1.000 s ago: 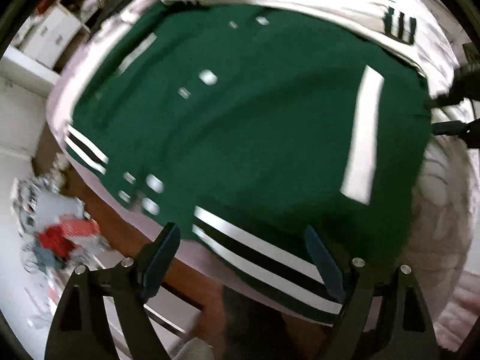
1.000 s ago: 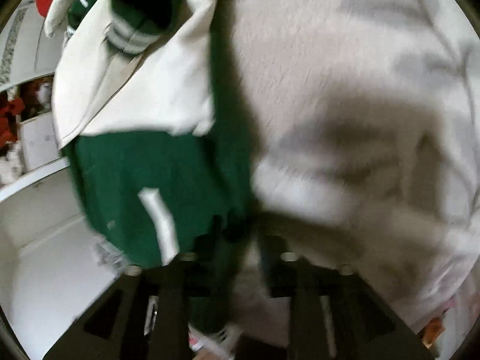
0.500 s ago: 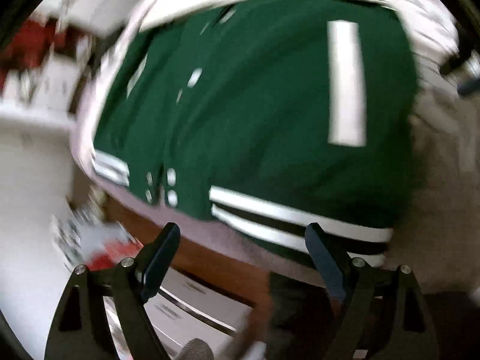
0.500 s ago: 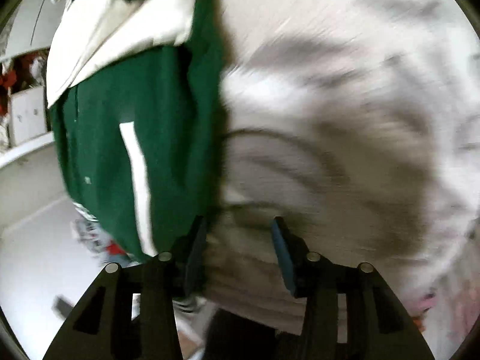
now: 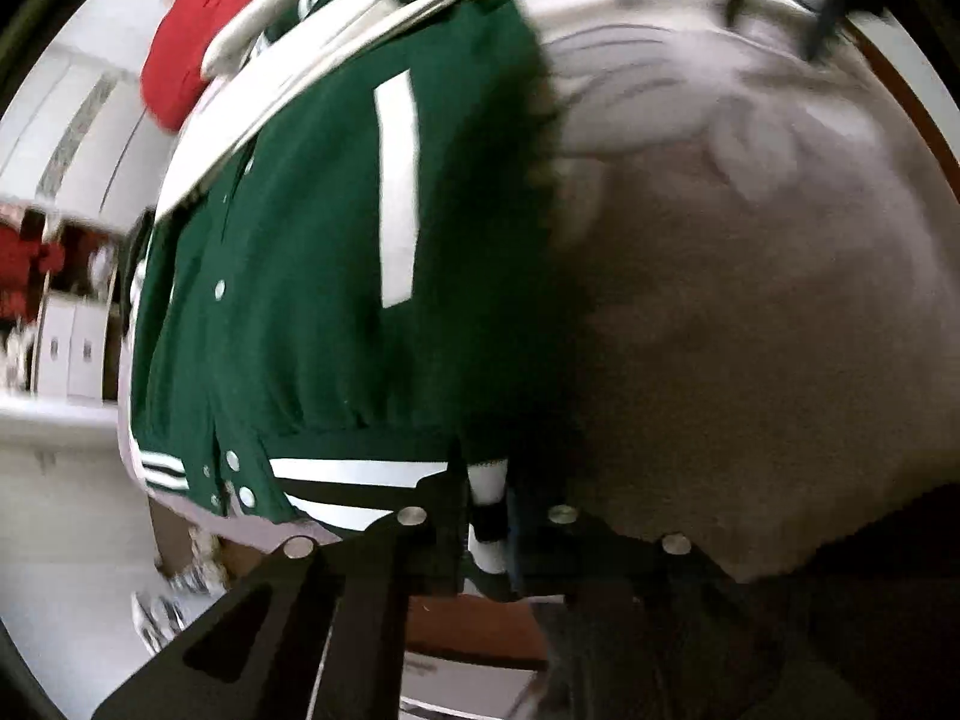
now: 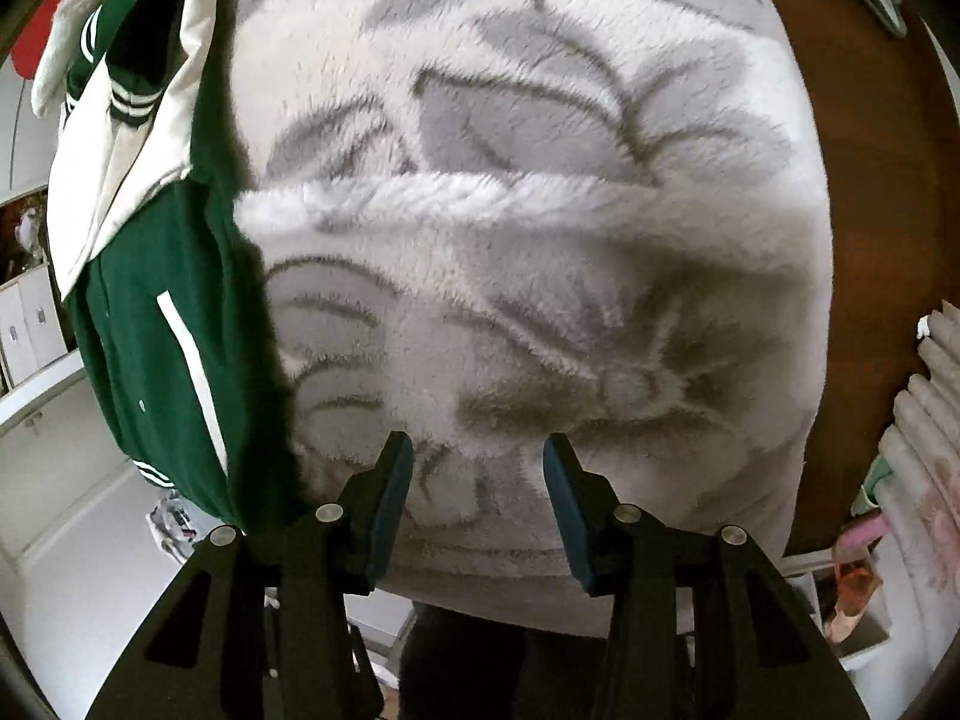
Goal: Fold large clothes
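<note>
Green jacket (image 5: 300, 312) (hem) in left claw (image 5: 489, 516).

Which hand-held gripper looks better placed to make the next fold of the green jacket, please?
Left. The left hand-held gripper is shut on the green varsity jacket at its striped hem, while the right hand-held gripper hangs open above the fluffy white blanket.

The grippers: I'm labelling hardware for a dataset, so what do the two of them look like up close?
Both the left gripper and the right gripper have matte black angular frames with triangular cut-outs and round silver screw heads. The right gripper's fingers carry flat dark blue pads. On the left, the pads are hidden. No cables, sleeves or markings show.
</note>
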